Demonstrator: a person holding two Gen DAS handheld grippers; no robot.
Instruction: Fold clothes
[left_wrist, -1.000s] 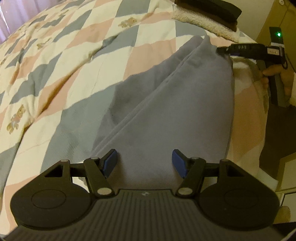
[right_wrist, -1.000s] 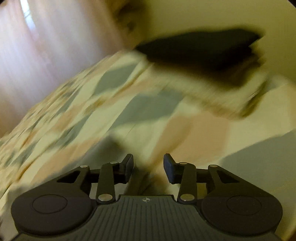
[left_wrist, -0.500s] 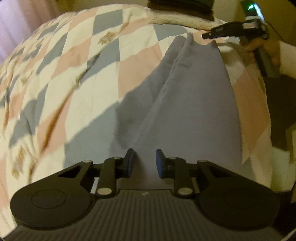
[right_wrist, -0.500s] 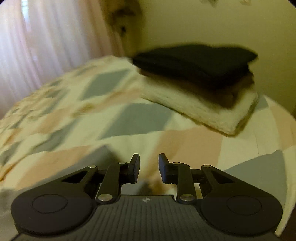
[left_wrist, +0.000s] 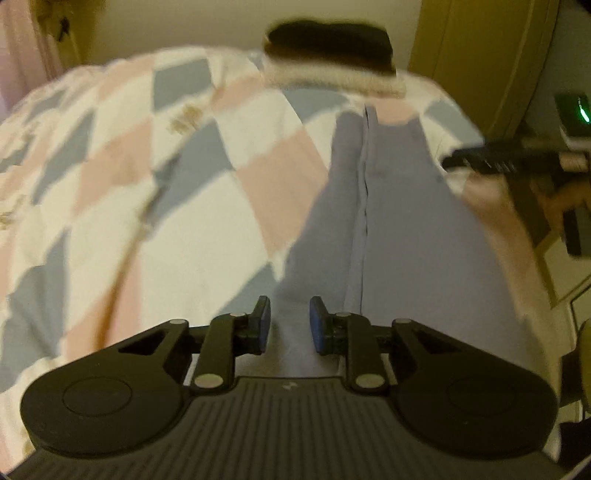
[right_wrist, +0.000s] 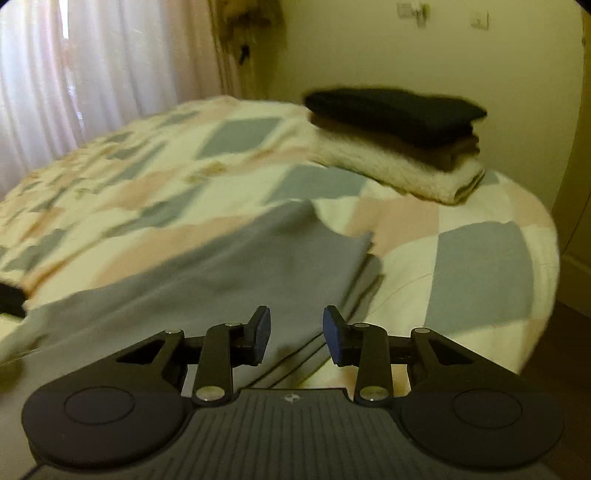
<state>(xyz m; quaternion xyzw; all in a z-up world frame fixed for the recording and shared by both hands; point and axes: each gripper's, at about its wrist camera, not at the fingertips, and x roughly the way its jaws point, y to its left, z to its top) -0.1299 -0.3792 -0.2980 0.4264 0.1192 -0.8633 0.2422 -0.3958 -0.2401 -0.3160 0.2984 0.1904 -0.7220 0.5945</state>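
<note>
Quilted diamond-patterned bed (left_wrist: 184, 206) carries long grey fabric trousers (left_wrist: 406, 236) along its edge. Left tongs (left_wrist: 290, 325) and right tongs (right_wrist: 295, 332) gape, gripping nothing; a shallow pinch risks slippage.

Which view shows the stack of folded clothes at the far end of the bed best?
The right wrist view: the folded stack shows separate layers, black on top, brown, then cream. In the left wrist view it is distant and blurred.
</note>
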